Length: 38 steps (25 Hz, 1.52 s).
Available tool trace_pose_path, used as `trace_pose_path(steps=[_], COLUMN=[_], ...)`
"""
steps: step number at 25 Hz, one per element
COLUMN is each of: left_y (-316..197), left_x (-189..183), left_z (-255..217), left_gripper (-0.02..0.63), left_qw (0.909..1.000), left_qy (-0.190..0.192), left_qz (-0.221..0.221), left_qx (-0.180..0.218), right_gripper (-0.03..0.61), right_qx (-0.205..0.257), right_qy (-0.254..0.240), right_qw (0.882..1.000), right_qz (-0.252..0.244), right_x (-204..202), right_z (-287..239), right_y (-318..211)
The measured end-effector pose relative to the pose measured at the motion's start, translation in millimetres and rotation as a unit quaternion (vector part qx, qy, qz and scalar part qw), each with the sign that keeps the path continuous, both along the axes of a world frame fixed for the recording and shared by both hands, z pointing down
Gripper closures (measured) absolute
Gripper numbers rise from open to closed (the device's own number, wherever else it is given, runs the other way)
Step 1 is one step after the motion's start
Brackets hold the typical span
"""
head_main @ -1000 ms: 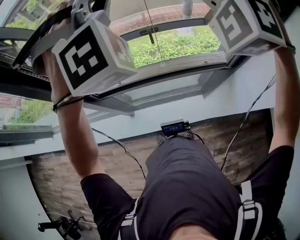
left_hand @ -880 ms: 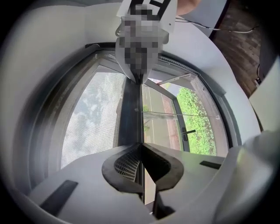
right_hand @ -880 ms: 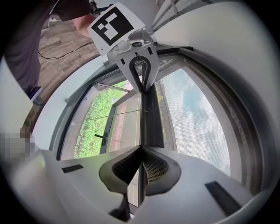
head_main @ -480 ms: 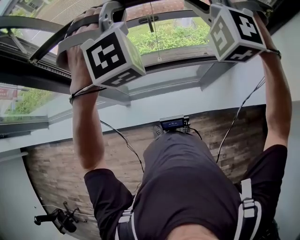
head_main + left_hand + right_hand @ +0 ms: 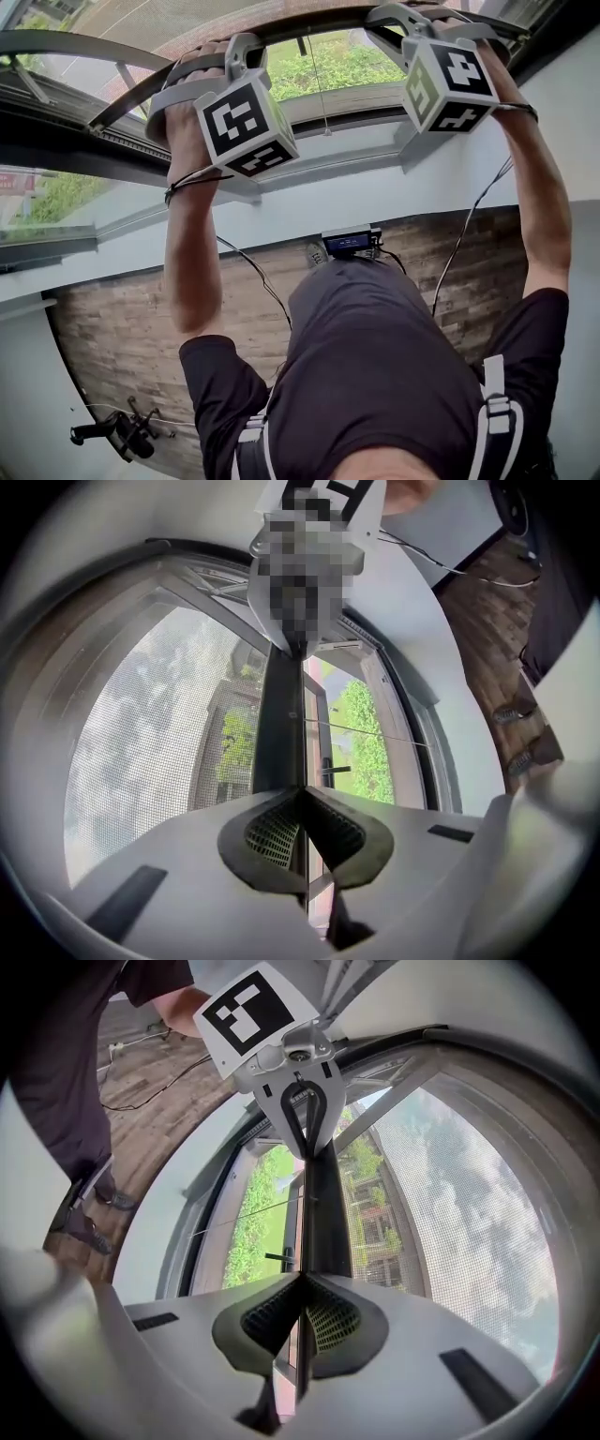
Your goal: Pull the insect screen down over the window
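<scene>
The screen (image 5: 459,1213) is partly drawn. Its bottom bar (image 5: 279,714) is clamped at 2 places: the left gripper (image 5: 302,794) and the right gripper (image 5: 302,1279) are each clenched on it, with the bar's edge pinched between the pads. From each pair of fingers, the bar runs straight on toward the other gripper. The mesh lies above the fingers, and uncovered window (image 5: 356,61) lies below them. The bar is judged stiff and light. The mesh is judged soft and easily torn, so only the bar should be gripped. An upward roller pull is probable. Both grips should be lowered evenly so that the bar is not skewed.
</scene>
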<state>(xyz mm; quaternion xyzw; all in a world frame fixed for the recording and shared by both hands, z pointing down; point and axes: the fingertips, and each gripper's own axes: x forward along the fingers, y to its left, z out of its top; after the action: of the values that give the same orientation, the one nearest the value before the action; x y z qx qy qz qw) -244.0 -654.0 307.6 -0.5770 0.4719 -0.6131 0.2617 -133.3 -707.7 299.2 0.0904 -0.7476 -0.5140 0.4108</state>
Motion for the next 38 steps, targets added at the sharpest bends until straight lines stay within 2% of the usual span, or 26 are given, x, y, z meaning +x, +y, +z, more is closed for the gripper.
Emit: trace_pose_path(steps=[5,11,17,20,24,27,31,38], left_y=[-1.0,4.2,9.1,10.2,8.6,11.2,6.2,13.0], left_x=[-0.9,1.4,9.6,7.6,11.9,8.6,2.7,4.3], left_z=[27.8,74.4,105.3,121.3,144.7,164.2,175.8,228.1], left_gripper=[0.595,0.595,0.595,0.595,0.595,0.595,0.595,0.595], left_qw=[0.9999,0.9984,0.9988,0.9982,0.9958,0.9947,0.9945,0.9890], left_qy=[0.005,0.027,0.024,0.029,0.063,0.054,0.049,0.066], left_qz=[-0.008,-0.009,-0.020,-0.023,-0.020,-0.028,-0.033,-0.038], left_qx=[-0.012,-0.049,-0.038,-0.048,-0.063,-0.082,-0.086,-0.127], right_gripper=[0.557,0.557,0.557,0.557,0.557,0.557,0.557,0.557], right_qx=[-0.010,-0.036,-0.026,-0.032,-0.055,-0.061,-0.065,-0.106], right_qy=[0.007,0.026,0.020,0.024,0.042,0.043,0.048,0.069], right_qw=[1.000,0.999,0.999,0.999,0.997,0.997,0.996,0.991], right_qz=[0.005,0.010,0.022,0.026,0.024,0.028,0.031,0.039], right_x=[-0.2,1.6,9.3,7.2,5.9,7.2,3.3,5.6], right_z=[28.0,74.9,105.1,120.5,151.3,165.6,177.5,228.4], right_y=[-1.8,2.3,7.4,8.8,8.2,7.7,3.7,11.8])
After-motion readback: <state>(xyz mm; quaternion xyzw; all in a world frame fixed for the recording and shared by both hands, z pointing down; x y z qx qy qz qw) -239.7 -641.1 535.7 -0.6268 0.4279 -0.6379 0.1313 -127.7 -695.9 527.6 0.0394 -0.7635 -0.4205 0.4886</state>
